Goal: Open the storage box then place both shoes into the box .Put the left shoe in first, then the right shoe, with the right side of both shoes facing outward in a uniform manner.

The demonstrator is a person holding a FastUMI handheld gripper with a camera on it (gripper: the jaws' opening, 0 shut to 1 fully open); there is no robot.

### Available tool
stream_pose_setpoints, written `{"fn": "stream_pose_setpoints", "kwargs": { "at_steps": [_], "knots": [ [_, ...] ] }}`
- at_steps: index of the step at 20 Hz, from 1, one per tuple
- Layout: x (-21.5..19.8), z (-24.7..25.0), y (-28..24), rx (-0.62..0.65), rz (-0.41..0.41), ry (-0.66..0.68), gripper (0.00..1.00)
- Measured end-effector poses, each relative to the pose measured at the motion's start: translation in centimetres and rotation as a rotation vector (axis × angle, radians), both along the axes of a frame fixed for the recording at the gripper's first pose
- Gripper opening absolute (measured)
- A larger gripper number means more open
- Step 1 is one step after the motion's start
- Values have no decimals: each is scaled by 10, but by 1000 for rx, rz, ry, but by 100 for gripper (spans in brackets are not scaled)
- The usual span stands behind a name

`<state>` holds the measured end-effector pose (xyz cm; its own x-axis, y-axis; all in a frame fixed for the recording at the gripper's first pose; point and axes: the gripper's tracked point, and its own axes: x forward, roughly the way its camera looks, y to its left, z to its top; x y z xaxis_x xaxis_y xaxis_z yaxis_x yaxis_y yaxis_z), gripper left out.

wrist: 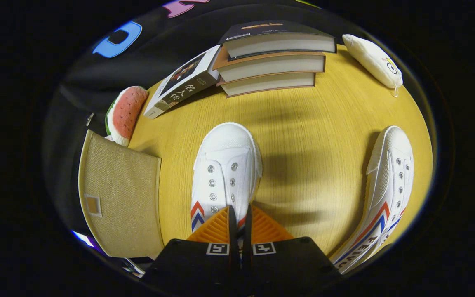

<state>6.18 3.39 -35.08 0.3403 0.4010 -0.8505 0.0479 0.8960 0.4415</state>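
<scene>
white canvas shoe with red and blue chevron stripes [225, 173] at frame centre, toe pointing away, its rear edge pinched between the nearly closed gripper [239, 225] fingers. second matching shoe [386, 194] lower right on the yellow wooden table [316, 136]. beige fabric storage box [120, 194] lower left. stacked books [272, 62] at top.

We see two white shoes [225, 173] [388, 194] with red and blue chevron stripes on a yellow wood-grain table [316, 123], a beige woven storage box [118, 194], and a red-and-green watermelon plush [126, 113].
</scene>
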Motion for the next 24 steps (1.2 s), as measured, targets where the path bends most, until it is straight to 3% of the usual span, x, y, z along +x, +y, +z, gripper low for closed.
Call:
{"fn": "stream_pose_setpoints", "kwargs": {
  "at_steps": [6,12,24],
  "knots": [
    [-6,22,0,15,-17,-28,6],
    [-10,66,11,78,-106,-59,6],
    [-33,213,10,176,-254,-197,6]
  ]
}}
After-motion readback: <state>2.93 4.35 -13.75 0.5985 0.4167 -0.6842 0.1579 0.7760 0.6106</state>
